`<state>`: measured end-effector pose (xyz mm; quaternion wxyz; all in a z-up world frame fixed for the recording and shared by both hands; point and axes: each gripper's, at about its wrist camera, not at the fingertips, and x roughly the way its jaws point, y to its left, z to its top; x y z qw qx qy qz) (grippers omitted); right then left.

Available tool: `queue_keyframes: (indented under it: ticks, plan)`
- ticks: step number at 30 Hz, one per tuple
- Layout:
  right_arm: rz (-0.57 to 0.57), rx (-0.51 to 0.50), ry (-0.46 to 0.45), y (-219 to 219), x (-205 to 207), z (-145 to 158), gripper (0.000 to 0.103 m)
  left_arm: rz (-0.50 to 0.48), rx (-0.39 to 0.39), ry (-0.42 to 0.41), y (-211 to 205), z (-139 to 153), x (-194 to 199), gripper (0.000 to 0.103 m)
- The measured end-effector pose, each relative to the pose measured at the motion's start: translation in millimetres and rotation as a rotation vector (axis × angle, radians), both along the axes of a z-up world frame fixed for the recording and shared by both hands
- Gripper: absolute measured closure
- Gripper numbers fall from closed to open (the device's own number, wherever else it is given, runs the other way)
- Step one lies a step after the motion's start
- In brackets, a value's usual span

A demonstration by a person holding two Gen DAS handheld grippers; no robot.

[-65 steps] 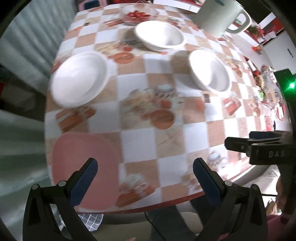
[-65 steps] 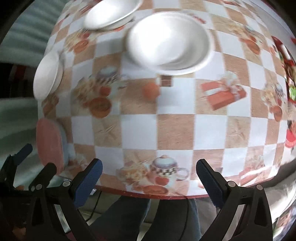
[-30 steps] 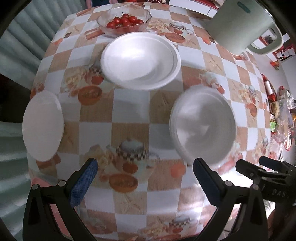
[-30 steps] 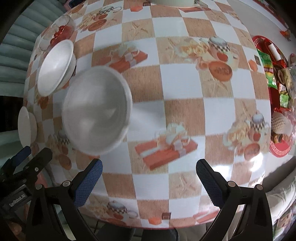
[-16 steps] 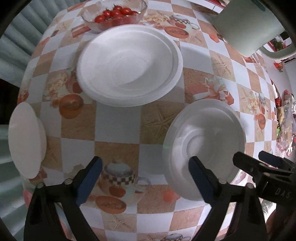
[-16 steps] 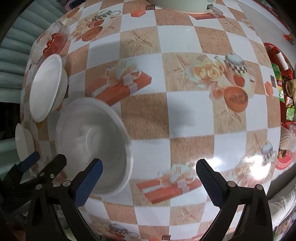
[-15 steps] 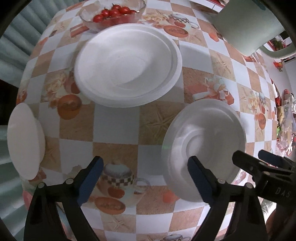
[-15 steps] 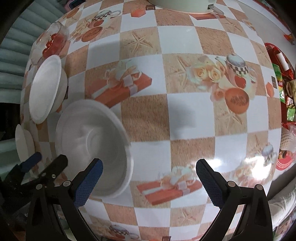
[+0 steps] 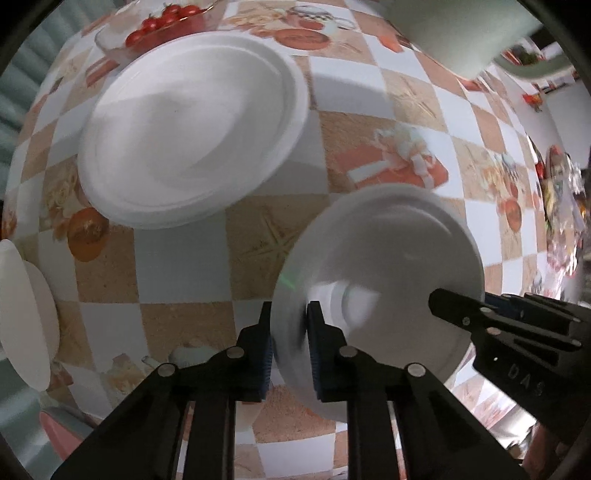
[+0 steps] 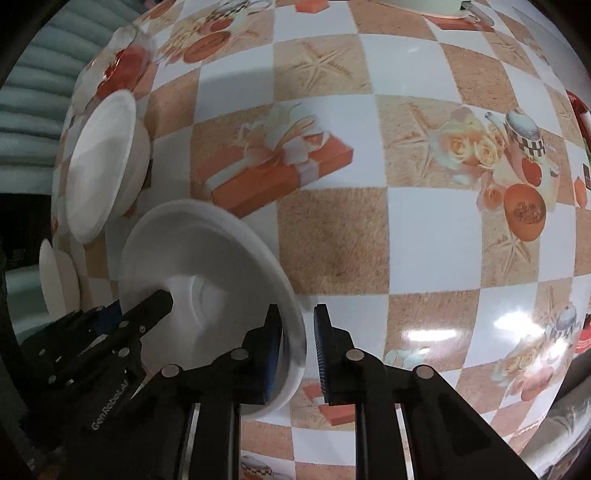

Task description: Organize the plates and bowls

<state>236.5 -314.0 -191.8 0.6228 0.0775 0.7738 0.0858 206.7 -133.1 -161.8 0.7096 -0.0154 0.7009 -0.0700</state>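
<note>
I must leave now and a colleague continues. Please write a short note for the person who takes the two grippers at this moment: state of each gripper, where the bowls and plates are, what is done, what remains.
Left gripper: shut on the near rim of the small white bowl.
Right gripper: shut on the opposite rim of the same bowl, so both hold it together.
Large white bowl: on the checked tablecloth beyond it, in front of the glass dish of tomatoes.
White plate: at the table's left edge.
Done: bowl gripped only; nothing is stacked yet.
Left: lift it, probably nest it in the large bowl, then sort the plate.
</note>
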Motion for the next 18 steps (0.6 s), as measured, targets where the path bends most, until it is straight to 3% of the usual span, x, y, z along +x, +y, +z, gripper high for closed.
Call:
queue_keyframes:
  ticks: [5,18]
  plan:
    - [0.005,0.005,0.023,8.6,-30.7,-0.4,0.087,-0.018,-0.01,0.01,1.0,-0.1,-23.0,0.085]
    - [0.049,0.013,0.136,26.1,-149.6,2.1,0.087,-0.118,0.01,0.075,4.1,-8.1,-132.0,0.085]
